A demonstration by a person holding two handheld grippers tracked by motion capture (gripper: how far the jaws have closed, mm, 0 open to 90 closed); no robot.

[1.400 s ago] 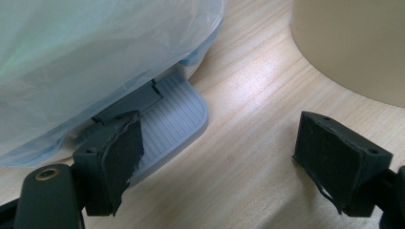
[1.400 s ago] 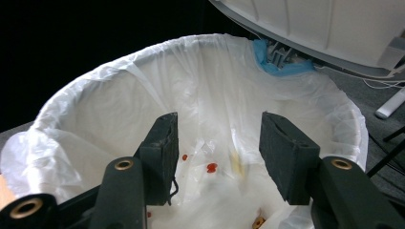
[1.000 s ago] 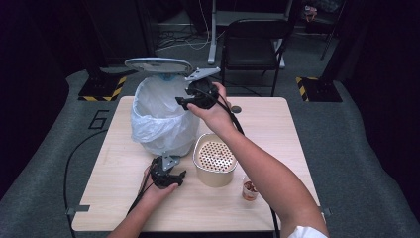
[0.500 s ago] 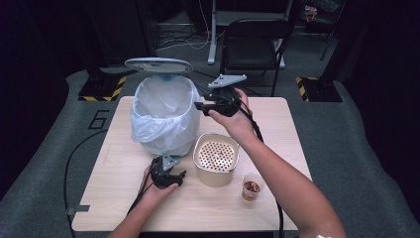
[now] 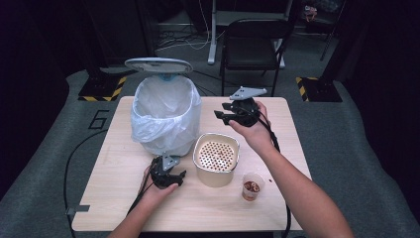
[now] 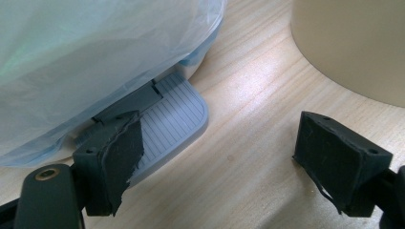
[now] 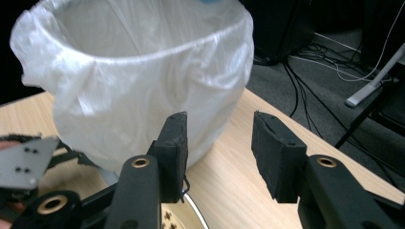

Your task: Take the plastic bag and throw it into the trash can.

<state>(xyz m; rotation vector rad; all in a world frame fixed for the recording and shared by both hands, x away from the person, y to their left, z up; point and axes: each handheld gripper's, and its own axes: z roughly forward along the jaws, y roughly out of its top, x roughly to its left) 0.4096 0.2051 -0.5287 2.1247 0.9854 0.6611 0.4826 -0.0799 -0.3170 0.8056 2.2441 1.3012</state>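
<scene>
Fingers of the left gripper (image 5: 171,177) are standing spread wide on the worktop (image 5: 114,163), pinching nothing; in the left gripper view one finger (image 6: 117,152) is resting against the ribbed grey pedal (image 6: 174,119) of the bin (image 5: 166,119), the other finger (image 6: 339,160) is lying well clear on bare wood. Fingers of the right gripper (image 5: 220,116) are standing apart with nothing between them and have just been closing; the gripper is hovering above the worktop beside the bin, pointing toward it. Bin: standing at the far left of the worktop, lined with a pale translucent bag (image 7: 143,86), its lid (image 5: 158,65) raised behind the open mouth. Perforated beige pot (image 5: 215,158): standing near the middle of the worktop, just beside the bin and between the two hands. Small clear cup (image 5: 252,186) holding something brown: standing just right of the pot, near the front edge. Left hand (image 5: 158,191): gripping the left gripper low at the front. Right hand (image 5: 255,131): holding the right gripper behind the pot. Chair (image 5: 252,47): standing on the floor beyond the worktop.
</scene>
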